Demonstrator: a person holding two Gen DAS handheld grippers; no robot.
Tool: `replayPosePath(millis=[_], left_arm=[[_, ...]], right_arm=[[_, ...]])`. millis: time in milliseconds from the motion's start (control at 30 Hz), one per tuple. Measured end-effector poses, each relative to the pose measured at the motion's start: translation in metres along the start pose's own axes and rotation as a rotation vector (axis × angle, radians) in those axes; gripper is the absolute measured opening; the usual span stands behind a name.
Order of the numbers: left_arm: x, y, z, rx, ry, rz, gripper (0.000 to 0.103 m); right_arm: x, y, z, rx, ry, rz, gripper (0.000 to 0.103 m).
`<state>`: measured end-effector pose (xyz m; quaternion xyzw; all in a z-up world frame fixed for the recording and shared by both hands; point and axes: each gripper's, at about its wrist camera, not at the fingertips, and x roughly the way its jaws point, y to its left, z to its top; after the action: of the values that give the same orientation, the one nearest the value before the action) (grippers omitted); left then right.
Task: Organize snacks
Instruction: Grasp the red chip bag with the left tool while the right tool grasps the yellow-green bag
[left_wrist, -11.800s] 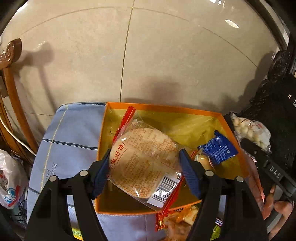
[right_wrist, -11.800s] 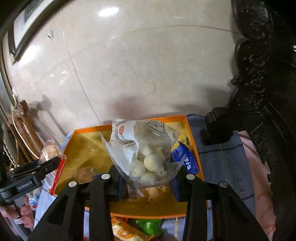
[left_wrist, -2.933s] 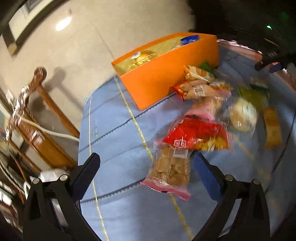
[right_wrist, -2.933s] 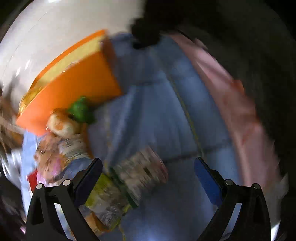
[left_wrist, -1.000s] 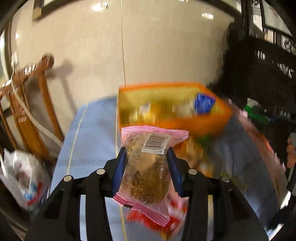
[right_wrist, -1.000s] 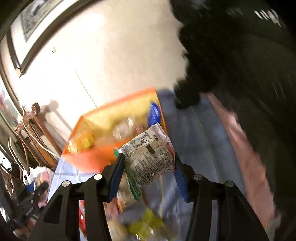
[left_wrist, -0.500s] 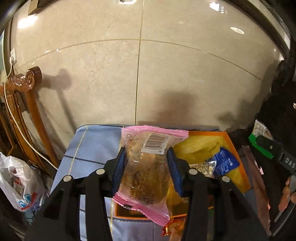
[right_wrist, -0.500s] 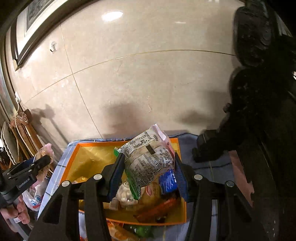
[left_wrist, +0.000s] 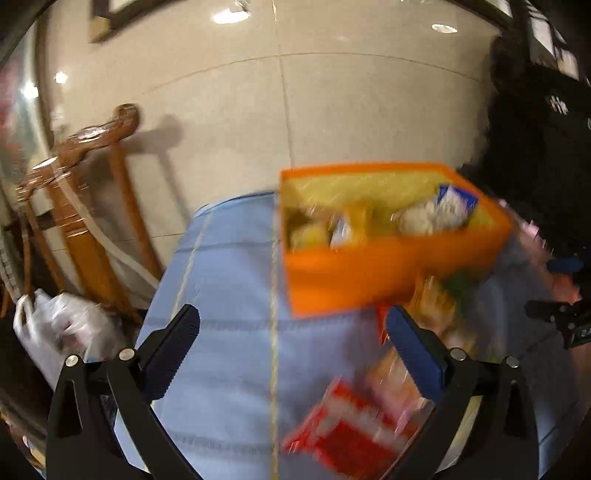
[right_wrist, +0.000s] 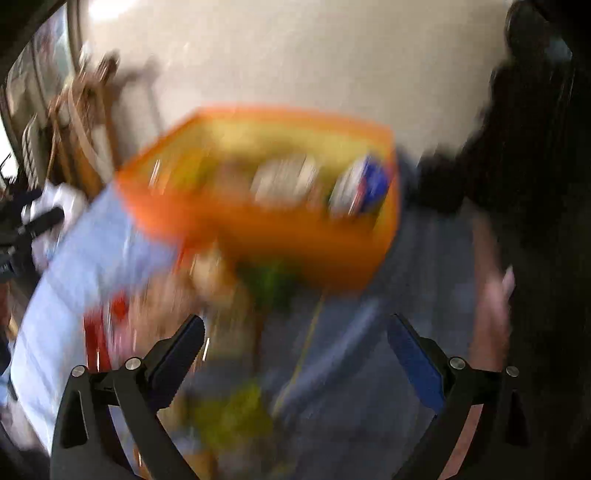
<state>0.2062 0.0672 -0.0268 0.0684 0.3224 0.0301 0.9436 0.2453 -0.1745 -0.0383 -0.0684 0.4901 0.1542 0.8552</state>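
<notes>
The orange box stands on the blue cloth and holds several snack packets, one with a blue wrapper. My left gripper is open and empty, in front of and below the box. A red packet and other blurred snacks lie on the cloth near its right finger. In the right wrist view, which is blurred by motion, the orange box is ahead, and my right gripper is open and empty above loose snacks, among them a green one and a yellow one.
A carved wooden chair and a white plastic bag are left of the cloth. A tiled wall is behind the box. Dark furniture stands at the right. The other gripper shows at the right edge.
Both grippers have opened: the pink-edged biscuit packet and the grey printed packet are no longer held. Both have pulled back from above the box toward the loose snacks.
</notes>
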Motion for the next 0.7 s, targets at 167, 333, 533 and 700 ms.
replayPosePath(millis=[167,333,533,700], left_arm=[[-0.002,-0.006,-0.065,0.048,0.035,-0.124,0.099],[0.020,-0.014,-0.086,0.118,0.044,-0.253,0.099],[0.041,-0.052,-0.109,0.420,0.059,-0.276,0.099],[0.061,-0.050,-0.102,0.366,0.136,-0.327,0.099]], right_arm=[[0.032,0.019,-0.059,-0.020,0.107,0.054,0.100],[0.048,0.022,-0.073,-0.079,0.090,0.043,0.100],[0.067,0.021,-0.069,-0.068,0.094,0.026,0.100],[0.067,0.028,-0.069,-0.068,0.055,0.023,0.096]])
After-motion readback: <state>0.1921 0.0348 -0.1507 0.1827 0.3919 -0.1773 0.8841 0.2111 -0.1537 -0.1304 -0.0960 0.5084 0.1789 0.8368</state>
